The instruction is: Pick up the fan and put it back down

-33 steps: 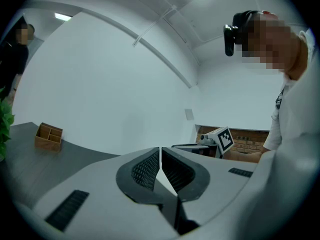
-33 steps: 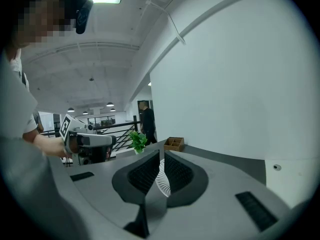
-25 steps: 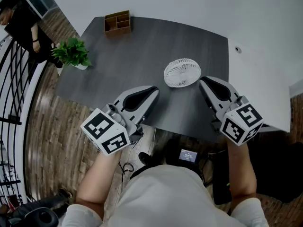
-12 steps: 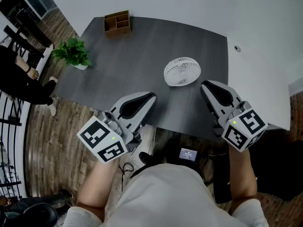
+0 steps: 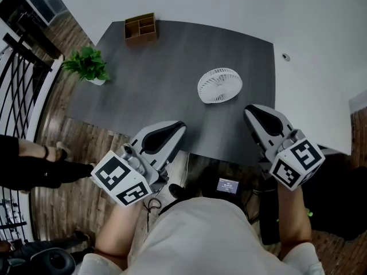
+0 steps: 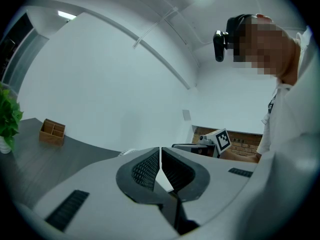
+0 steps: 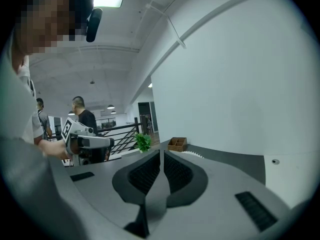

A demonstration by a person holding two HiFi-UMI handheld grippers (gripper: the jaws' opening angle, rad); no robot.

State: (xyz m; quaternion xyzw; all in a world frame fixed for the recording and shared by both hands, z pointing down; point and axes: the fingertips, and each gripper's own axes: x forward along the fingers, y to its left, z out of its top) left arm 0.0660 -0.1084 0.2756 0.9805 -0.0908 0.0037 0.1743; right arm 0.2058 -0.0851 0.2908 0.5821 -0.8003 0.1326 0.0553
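Lying grille-up on the dark counter (image 5: 172,56), the white fan (image 5: 219,86) rests ahead of both sets of fingers and between them, touched by neither. The left gripper (image 5: 181,124) and right gripper (image 5: 248,109) hang at the counter's near edge, each with its fingers closed together on nothing. It looks like a resting pose, with no grasp under way.

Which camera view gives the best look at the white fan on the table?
The head view: the whole fan shows from above on the dark table, its round grille clear. The left and right gripper views each catch only a thin white sliver of its rim, edge-on.
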